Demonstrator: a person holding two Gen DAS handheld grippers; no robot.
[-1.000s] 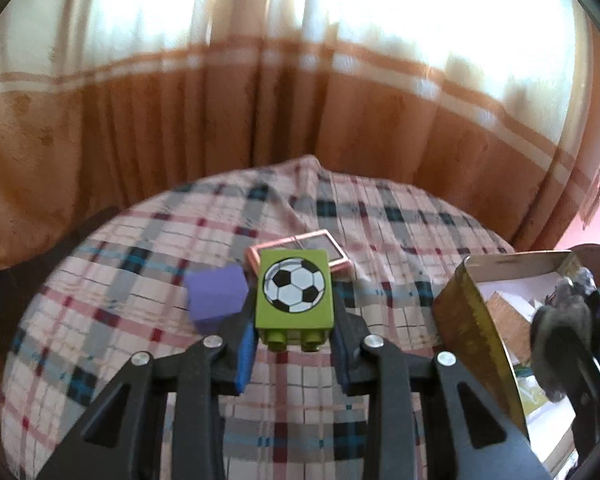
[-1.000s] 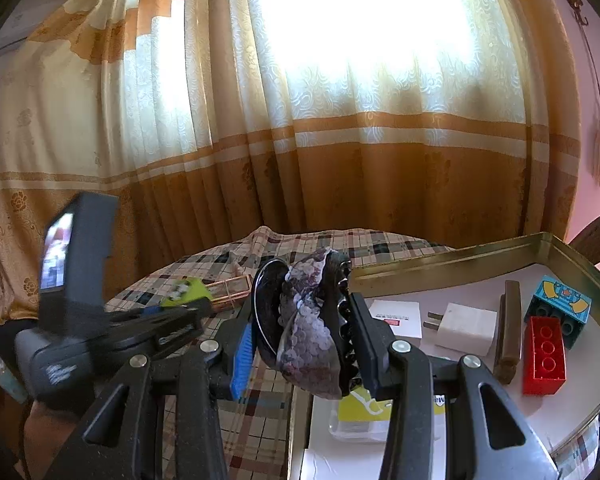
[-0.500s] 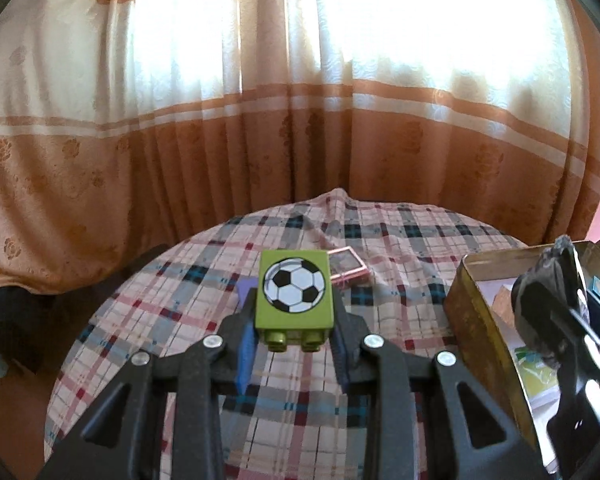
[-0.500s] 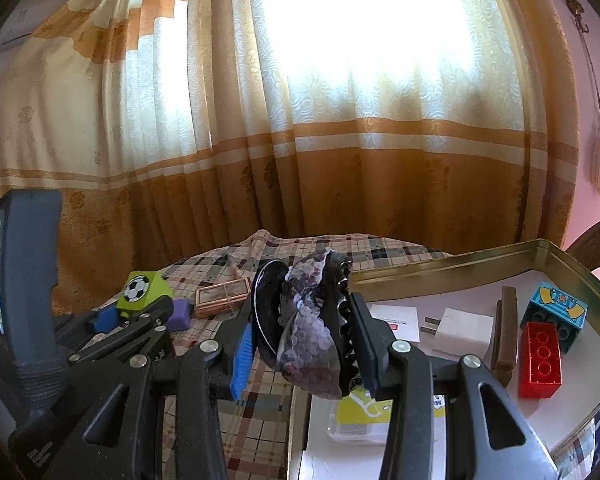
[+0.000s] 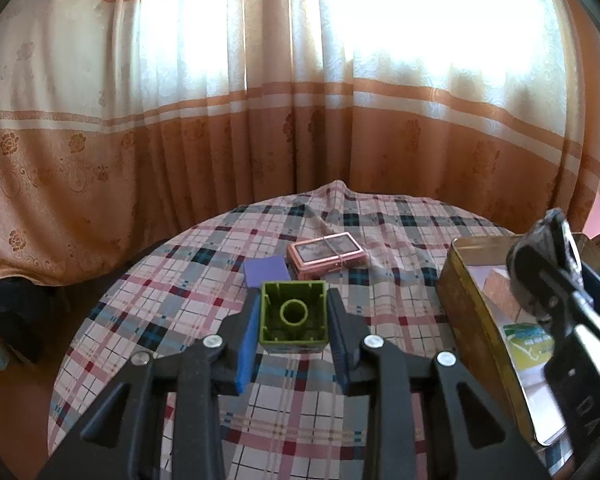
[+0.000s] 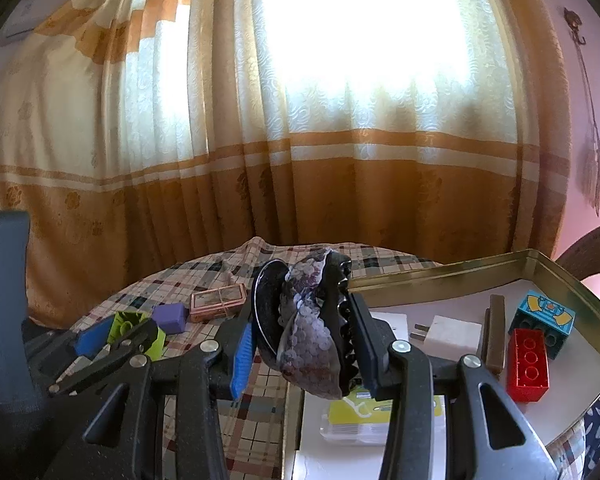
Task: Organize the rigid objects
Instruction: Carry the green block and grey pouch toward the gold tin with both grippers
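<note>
My left gripper (image 5: 293, 309) is shut on a green toy brick (image 5: 293, 314), held above the plaid tablecloth with its hollow underside turned to the camera. The same brick (image 6: 130, 326) shows at the lower left of the right wrist view. My right gripper (image 6: 302, 334) is shut on a dark sequined claw hair clip (image 6: 310, 332), held over the near left corner of a gold tin tray (image 6: 440, 276). A purple block (image 5: 265, 272) and a pink card box (image 5: 326, 257) lie on the cloth beyond the brick.
In the tray lie a red brick (image 6: 527, 364), a blue printed brick (image 6: 544, 318), a white plug (image 6: 448, 330), a brown bar (image 6: 494, 332) and a yellow-green packet (image 6: 360, 408). The round table's cloth (image 5: 204, 264) ends at orange curtains. A wicker chair (image 6: 592, 248) stands at the right.
The green brick has swung over between the left pads, from football face toward the camera to hollow underside. The left gripper shifted, and the purple block shows again. The right gripper stayed put.
</note>
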